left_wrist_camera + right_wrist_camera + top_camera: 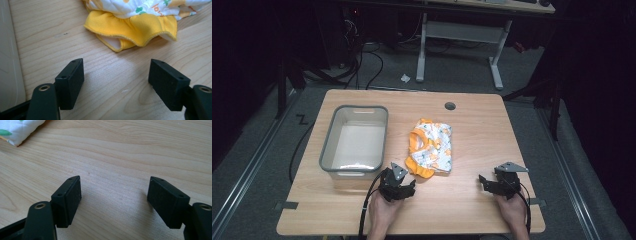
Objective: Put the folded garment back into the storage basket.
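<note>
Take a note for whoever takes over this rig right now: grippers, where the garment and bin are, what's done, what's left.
Left gripper: jaws open, holding nothing, just short of the garment's yellow frill.
Right gripper: jaws open, over bare table, apart from the cloth.
Folded garment: lies mid-table, untouched.
Grey bin: left of it, looks empty.
Done: nothing grasped yet.
Left: probably grasp the garment and move it into the bin.

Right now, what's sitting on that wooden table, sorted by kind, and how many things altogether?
Grey plastic bins: 1
Folded orange and white printed garments: 1
Hand-held grippers: 2, the left gripper near the garment, the right gripper on bare wood, both with jaws open
Total: 4
</note>
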The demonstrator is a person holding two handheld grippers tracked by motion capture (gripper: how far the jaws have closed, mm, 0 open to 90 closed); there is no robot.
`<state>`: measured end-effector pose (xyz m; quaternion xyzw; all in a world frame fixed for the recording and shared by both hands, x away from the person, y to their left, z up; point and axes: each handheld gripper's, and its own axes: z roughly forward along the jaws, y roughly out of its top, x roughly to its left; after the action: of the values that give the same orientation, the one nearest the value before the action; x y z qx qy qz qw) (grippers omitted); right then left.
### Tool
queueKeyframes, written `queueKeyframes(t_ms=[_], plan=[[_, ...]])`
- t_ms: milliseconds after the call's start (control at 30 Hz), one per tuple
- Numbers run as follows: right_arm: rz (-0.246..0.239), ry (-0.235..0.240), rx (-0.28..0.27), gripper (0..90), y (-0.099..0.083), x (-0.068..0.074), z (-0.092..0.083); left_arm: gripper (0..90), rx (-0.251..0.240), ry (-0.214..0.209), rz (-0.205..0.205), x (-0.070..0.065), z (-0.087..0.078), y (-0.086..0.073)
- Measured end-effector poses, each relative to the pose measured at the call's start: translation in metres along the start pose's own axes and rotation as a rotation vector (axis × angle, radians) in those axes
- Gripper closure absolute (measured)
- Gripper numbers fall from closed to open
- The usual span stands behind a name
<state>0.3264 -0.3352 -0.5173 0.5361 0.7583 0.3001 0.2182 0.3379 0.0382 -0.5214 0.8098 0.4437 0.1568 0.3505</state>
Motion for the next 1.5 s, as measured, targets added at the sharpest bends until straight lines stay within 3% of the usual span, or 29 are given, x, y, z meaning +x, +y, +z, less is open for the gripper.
queueKeyframes(t_ms=[267, 533, 900, 1100, 1233, 1500], plan=[[0.000, 0.000, 0.000, 27.5, 0.000, 0.000, 0.000, 30.1, -0.021, -0.052, -0.025, 0.000, -0.008, 0.006], [0.000, 0.000, 0.000, 27.5, 0.000, 0.000, 0.000, 29.5, -0.035, -0.073, -0.007, -0.004, -0.014, 0.019], [0.000, 0.000, 0.000, 27.5, 0.000, 0.000, 0.000, 28.6, -0.015, -0.066, 0.020, -0.004, -0.011, 0.043], [0.000, 0.000, 0.000, 27.5, 0.000, 0.000, 0.000, 28.2, 0.000, -0.056, 0.017, -0.003, -0.006, 0.054], [0.001, 0.000, 0.000, 27.5, 0.000, 0.000, 0.000, 27.4, 0.028, -0.026, 0.021, -0.003, 0.001, 0.064], [0.001, 0.000, 0.000, 27.5, 0.000, 0.000, 0.000, 26.8, 0.031, -0.037, 0.004, 0.000, 0.008, 0.072]])
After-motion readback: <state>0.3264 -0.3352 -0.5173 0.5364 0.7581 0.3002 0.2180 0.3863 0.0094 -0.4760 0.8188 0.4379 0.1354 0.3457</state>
